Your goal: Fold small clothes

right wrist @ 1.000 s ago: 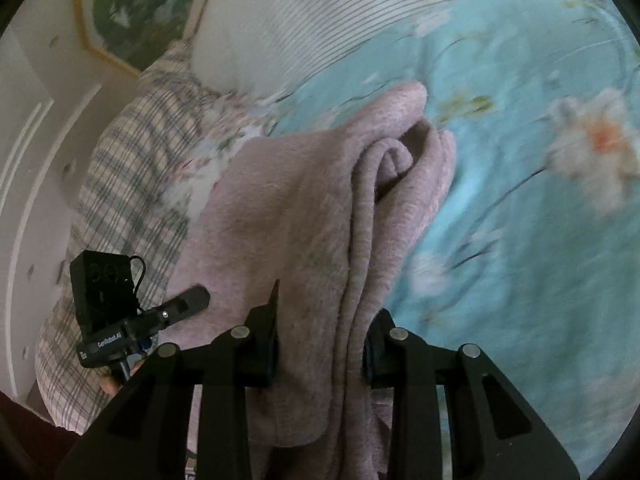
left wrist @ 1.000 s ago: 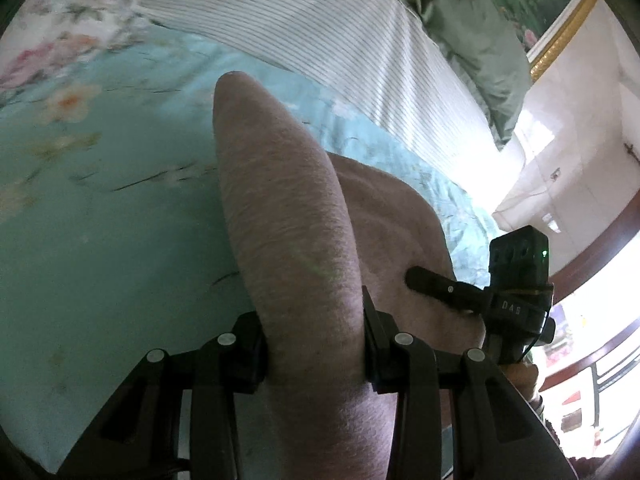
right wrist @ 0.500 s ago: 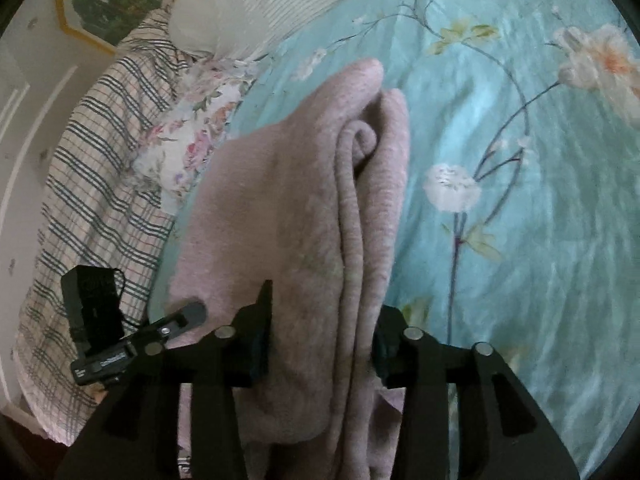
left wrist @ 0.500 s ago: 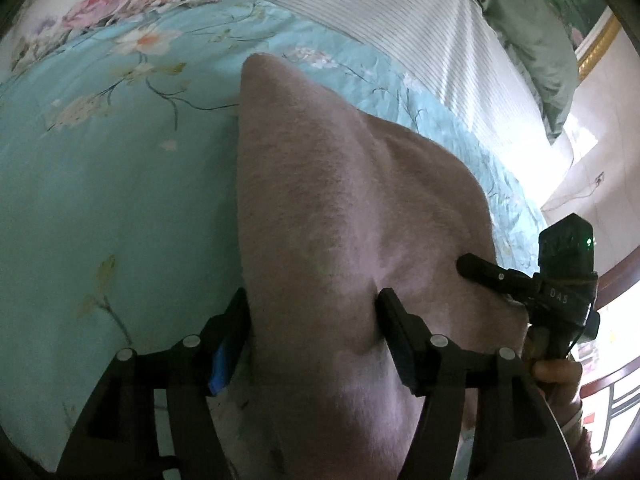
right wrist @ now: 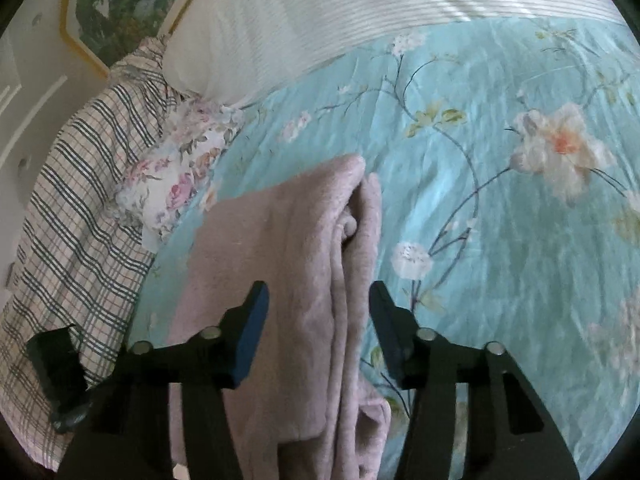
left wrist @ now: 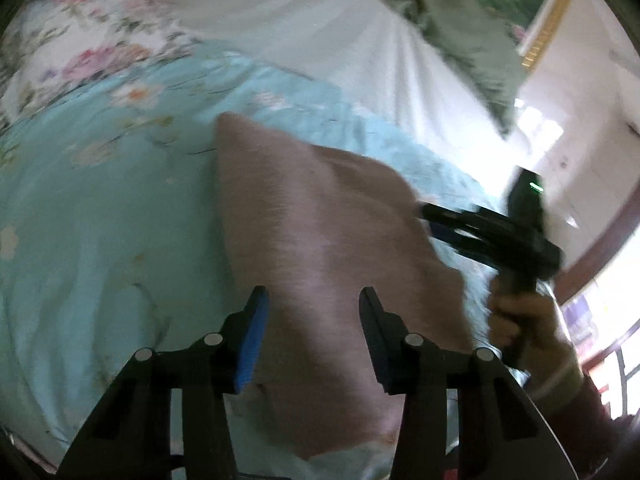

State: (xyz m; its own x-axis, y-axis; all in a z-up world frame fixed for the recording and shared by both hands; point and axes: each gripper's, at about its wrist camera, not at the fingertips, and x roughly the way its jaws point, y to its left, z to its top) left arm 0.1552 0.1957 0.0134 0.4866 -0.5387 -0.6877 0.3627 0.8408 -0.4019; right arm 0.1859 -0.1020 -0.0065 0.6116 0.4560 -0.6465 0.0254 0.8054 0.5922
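On the floral bedspread (right wrist: 500, 240) lies the folded pink garment (right wrist: 280, 280), between both spread grippers, left (left wrist: 312, 304) and right (right wrist: 318, 300); neither grips it. Withdraw straight back, avoiding snagging layers.

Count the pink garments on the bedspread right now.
1: a folded pink garment lying on the turquoise floral bedspread, between the open fingers of both hand-held grippers. Others may lie outside view.

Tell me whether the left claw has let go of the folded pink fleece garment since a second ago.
Yes. The left claw has opened: its fingers now stand apart from the folded pink fleece garment, which lies on the turquoise floral bedsheet.
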